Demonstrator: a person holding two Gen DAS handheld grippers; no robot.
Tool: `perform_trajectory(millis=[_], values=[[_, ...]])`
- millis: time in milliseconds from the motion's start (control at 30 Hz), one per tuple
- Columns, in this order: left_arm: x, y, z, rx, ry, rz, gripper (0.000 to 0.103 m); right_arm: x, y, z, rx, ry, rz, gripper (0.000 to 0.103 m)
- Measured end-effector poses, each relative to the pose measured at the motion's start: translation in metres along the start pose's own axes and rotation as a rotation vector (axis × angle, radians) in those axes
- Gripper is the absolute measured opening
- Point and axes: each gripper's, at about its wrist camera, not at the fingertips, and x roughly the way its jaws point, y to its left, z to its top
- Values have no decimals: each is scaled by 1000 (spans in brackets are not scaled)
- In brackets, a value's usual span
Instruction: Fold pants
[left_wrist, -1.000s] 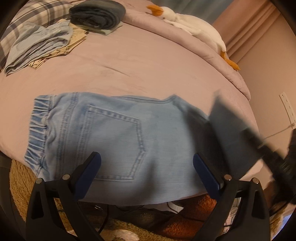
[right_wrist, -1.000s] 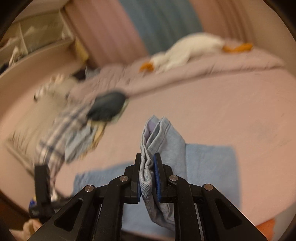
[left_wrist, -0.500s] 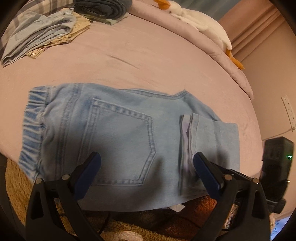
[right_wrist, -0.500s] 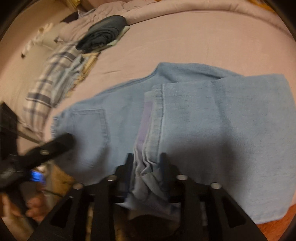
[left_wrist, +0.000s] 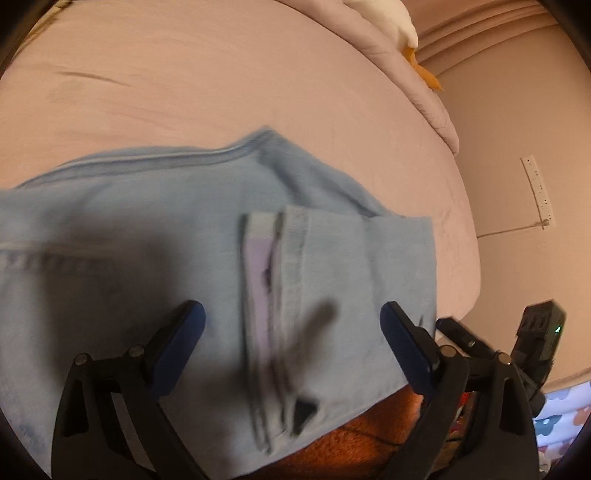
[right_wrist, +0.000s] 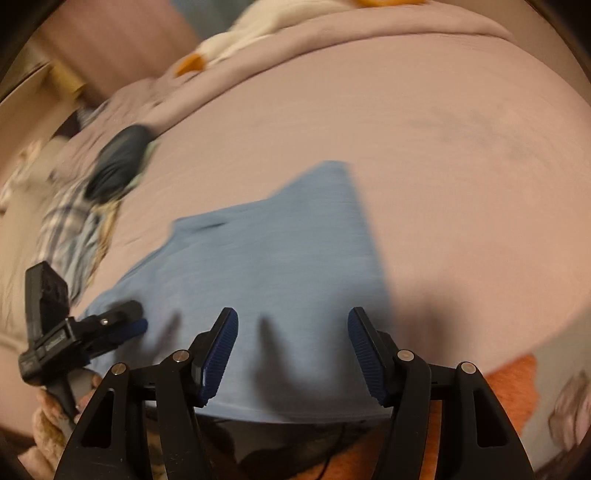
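Jeans (left_wrist: 155, 236) lie flat on the bed (left_wrist: 221, 74), legs doubled over, hems (left_wrist: 273, 266) running away from the edge. Left gripper (left_wrist: 291, 328) straddles the hems, jaws wide, closing slightly, nearer. Right gripper (right_wrist: 291, 332) is opening, empty, over the fold.

We see light blue denim pants (left_wrist: 155, 229) with a lilac hem lining, a dusty pink bedsheet (left_wrist: 221, 74), orange rug (right_wrist: 513, 384), and blue-padded black grippers.

Pants (left_wrist: 155, 229) lie on the bed (left_wrist: 221, 81), near its edge.
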Motion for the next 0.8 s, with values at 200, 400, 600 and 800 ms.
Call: perform_trajectory(millis=[200,400,600,800], values=[[14,-12,4,-9,55,-68,71,10,-19,-4,83,16,-14,62],[-11,-22,-12,23,-24,47,6,21,-20,-8,99,54,7,58],[-53,-27,-20,77,-111,29,6,7,9,-6,-10,40,-23,51],[-40,2,-16,47,-67,89,7,5,24,-4,-80,29,-34,51]])
